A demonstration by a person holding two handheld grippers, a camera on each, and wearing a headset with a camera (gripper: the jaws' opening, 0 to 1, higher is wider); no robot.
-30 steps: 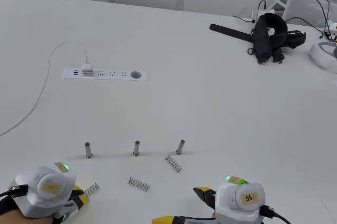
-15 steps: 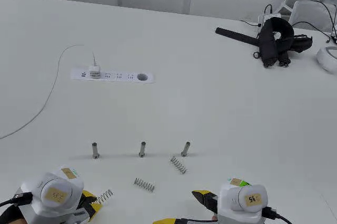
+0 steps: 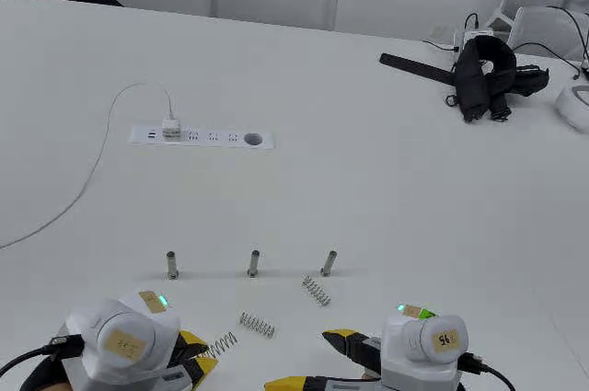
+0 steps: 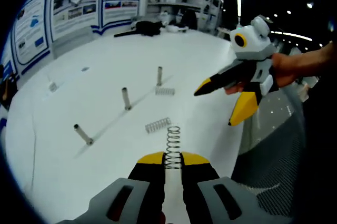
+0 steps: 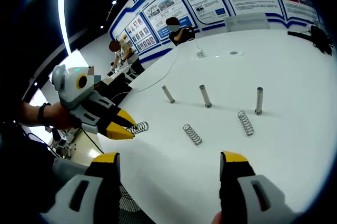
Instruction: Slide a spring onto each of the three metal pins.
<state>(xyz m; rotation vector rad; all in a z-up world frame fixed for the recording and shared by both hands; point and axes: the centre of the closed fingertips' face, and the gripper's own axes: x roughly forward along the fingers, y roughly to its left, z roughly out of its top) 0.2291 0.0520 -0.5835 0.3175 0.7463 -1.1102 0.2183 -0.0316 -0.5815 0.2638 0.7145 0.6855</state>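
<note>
- Spring (image 4: 172,142) (one of three) is pinched by its near end between the closed jaws of the left gripper (image 4: 169,158). Measured against the pins (image 3: 253,262), it has travelled rightward since a second ago.
- Two springs (image 3: 257,324) (image 3: 316,290) lie unmoved on the table (image 3: 368,179), just before the three bare pins.
- Right gripper (image 5: 168,158) gapes wide, holding nothing.
- Likely meaning: carrying has begun, no pin loaded yet.
</note>
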